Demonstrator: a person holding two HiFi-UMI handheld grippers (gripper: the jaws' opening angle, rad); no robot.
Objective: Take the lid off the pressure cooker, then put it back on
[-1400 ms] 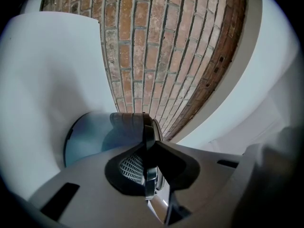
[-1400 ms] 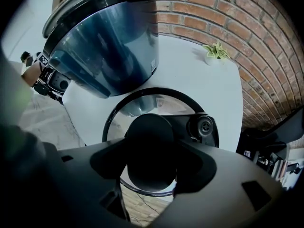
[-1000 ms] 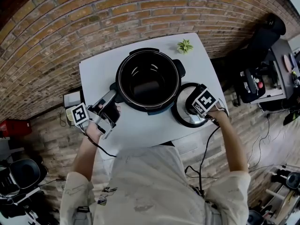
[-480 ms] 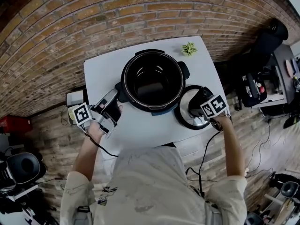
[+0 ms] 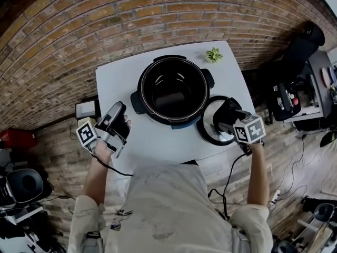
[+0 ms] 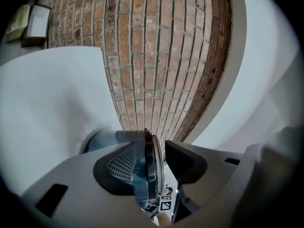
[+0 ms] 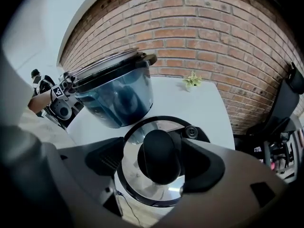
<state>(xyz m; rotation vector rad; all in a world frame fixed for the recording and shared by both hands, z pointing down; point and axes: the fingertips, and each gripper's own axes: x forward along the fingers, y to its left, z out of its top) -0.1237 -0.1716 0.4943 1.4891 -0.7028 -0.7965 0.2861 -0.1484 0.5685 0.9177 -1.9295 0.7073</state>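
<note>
The open pressure cooker, black inside and dark blue outside, stands mid-table. Its lid, steel with a black knob, lies flat on the table to the cooker's right. My right gripper hovers over the lid; its jaws have just been opening and straddle the knob with gaps on both sides. My left gripper sits left of the cooker, apart from its side handle. Its jaws have just been opening, with nothing between them; the cooker shows beyond them.
A small green plant stands at the table's far right corner. The white table backs onto a brick wall. A flat white box lies off its left edge. Dark equipment stands to the right.
My left gripper has drawn back from the cooker's side handle toward the left and opened. My right gripper has opened and risen off the lid's knob; the lid stays on the table.
</note>
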